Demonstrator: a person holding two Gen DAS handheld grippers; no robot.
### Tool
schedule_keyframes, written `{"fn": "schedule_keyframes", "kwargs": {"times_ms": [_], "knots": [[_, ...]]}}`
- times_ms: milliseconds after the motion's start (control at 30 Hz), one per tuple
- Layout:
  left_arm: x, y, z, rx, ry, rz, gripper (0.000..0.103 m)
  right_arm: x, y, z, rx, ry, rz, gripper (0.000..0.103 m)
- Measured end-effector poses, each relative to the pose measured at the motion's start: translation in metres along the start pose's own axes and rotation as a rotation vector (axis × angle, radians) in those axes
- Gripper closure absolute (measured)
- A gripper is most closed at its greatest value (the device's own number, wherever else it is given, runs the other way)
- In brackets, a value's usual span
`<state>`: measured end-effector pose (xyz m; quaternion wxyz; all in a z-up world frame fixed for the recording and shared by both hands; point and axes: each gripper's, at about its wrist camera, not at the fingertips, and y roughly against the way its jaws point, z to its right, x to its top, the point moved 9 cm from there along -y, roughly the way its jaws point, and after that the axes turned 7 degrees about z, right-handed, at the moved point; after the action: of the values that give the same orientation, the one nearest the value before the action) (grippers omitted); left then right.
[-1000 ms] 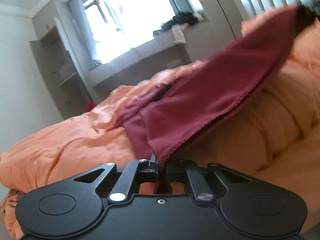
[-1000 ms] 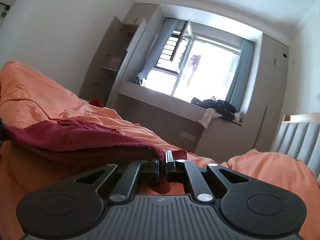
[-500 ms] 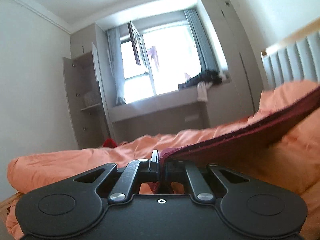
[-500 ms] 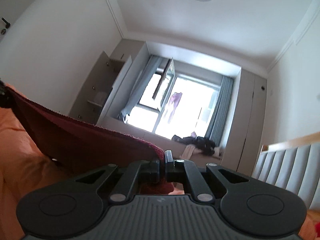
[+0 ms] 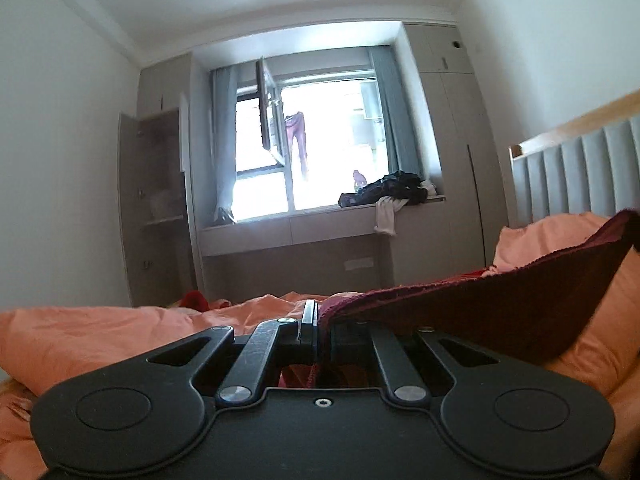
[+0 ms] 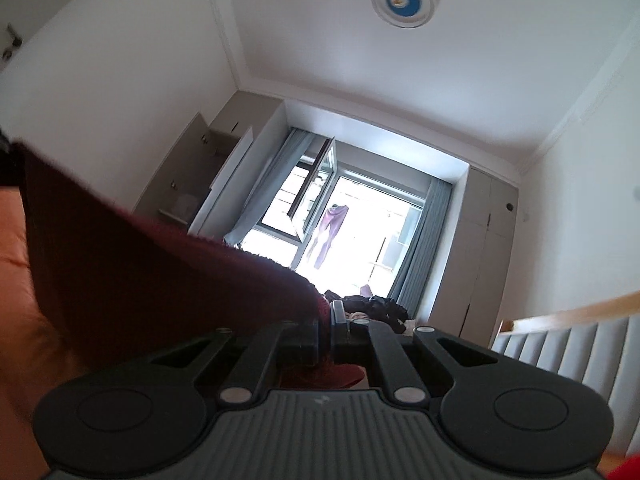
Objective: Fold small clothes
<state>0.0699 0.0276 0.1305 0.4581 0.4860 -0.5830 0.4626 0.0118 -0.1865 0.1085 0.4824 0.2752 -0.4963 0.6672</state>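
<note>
A dark red garment [image 5: 480, 308] hangs stretched between both grippers, lifted off the orange bedding [image 5: 100, 336]. My left gripper [image 5: 320, 316] is shut on one edge of it, and the cloth runs off to the right of that view. In the right wrist view the same dark red garment [image 6: 160, 276] spreads to the left from my right gripper [image 6: 330, 320], which is shut on another edge. A scrap of the cloth hangs below the right jaws. The garment's lower part is hidden behind the gripper bodies.
A padded grey headboard [image 5: 580, 176] with a wooden rail stands at the right. Across the room is a window [image 5: 304, 160] with a ledge holding a pile of dark clothes [image 5: 392, 192]. An open wardrobe [image 5: 156, 204] stands left of it. Something red [image 5: 194, 300] lies beyond the bed.
Both grippers have risen with the garment, lifting it off the bedding. The left view levelled out from a tilt and the right view swung up toward the ceiling.
</note>
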Motion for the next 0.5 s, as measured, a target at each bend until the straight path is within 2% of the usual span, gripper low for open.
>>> {"fn": "schedule_keyframes", "kwargs": {"times_ms": [267, 367, 500], "knots": [[-0.002, -0.122, -0.008, 0.032, -0.038, -0.060, 0.097, -0.053, -0.121, -0.010, 0.026, 0.023, -0.077, 0.098], [-0.013, -0.174, -0.008, 0.039, -0.049, -0.097, 0.097, -0.079, -0.162, -0.019, 0.026, 0.033, -0.120, 0.098], [-0.041, -0.244, -0.015, 0.052, -0.037, -0.186, 0.097, -0.122, -0.208, -0.032, 0.044, 0.024, -0.198, 0.098]]}}
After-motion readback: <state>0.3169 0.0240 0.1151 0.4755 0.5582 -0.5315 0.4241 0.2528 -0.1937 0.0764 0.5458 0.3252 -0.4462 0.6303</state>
